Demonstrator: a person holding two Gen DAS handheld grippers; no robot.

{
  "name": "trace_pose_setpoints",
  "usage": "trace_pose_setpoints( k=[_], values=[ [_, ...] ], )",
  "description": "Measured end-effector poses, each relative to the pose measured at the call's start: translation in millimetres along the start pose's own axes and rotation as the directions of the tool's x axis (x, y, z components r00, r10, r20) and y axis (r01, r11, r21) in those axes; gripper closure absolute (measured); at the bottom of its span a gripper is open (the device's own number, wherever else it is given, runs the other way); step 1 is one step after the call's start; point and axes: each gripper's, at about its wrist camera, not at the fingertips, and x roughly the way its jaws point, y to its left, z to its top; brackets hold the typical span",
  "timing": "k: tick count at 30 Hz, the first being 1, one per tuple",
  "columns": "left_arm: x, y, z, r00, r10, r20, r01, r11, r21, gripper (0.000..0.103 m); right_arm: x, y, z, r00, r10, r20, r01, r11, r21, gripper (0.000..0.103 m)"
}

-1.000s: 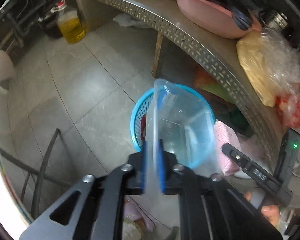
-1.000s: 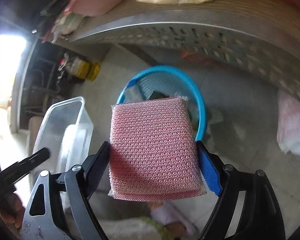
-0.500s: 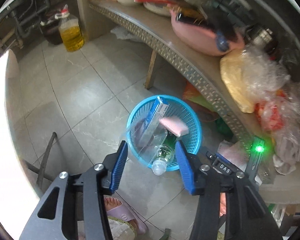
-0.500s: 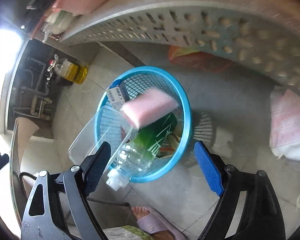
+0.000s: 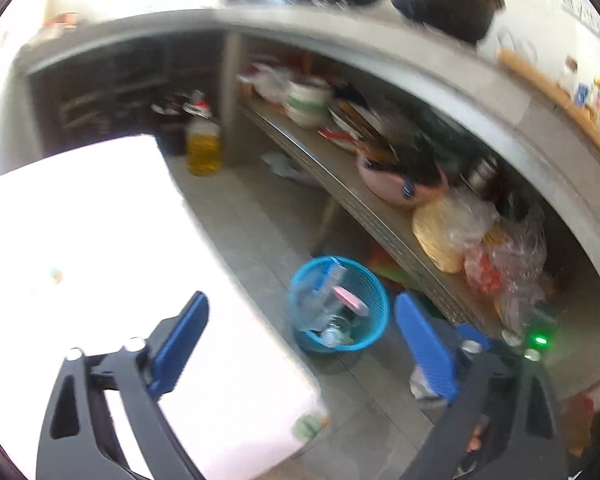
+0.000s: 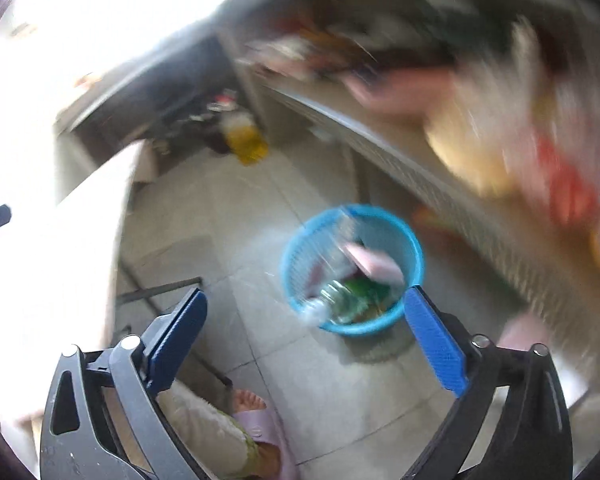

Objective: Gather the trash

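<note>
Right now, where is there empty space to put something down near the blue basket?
Bare floor tiles lie between the white table and the blue basket. The basket itself is crowded with trash, and the metal shelf beside it is packed with bowls and bags.

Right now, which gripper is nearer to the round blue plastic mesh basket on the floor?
Right, probably. The right gripper hangs above the basket, which looms large in its view. The left gripper is above it too, but farther back, where the basket looks smaller.
</note>
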Motion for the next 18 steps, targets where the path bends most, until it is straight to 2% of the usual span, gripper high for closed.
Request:
trace_pose_setpoints(
  k=[4,6,8,10,12,13,16,18],
  values=[
    [-53,32,-39,0.985,0.151,0.086,-0.138,0.98,-0.141,0.006,-42,56,-7,0.996,0.033,0.08,-0.02,0.988,-0.155,0.008],
    [-70,45,-59,0.976,0.199,0.09,-0.178,0.964,-0.195,0.006,-53,79,-13,0.994,0.075,0.081,-0.058,0.978,-0.199,0.008],
    [-83,59,-80,0.961,0.267,0.07,-0.242,0.936,-0.255,0.005,-60,100,-20,0.993,0.1,0.064,-0.083,0.97,-0.23,0.008],
    [-95,70,-100,0.933,0.355,0.059,-0.322,0.897,-0.303,0.006,-64,120,-28,0.993,0.097,0.061,-0.077,0.962,-0.262,0.008],
    [-105,76,-120,0.883,0.467,0.053,-0.426,0.843,-0.329,0.006,-66,134,-36,0.995,0.093,0.046,-0.076,0.953,-0.293,0.008],
    [-109,79,-127,0.866,0.497,0.047,-0.455,0.825,-0.335,0.006,-64,141,-40,0.996,0.088,0.024,-0.077,0.95,-0.304,0.008],
    [-117,81,-147,0.836,0.548,0.025,-0.512,0.795,-0.324,0.005,-54,158,-52,0.998,0.044,-0.048,-0.058,0.933,-0.354,0.008],
    [-116,83,-159,0.811,0.584,-0.024,-0.559,0.764,-0.322,0.005,-53,165,-58,0.999,0.003,-0.047,-0.02,0.927,-0.375,0.008]
  ],
)
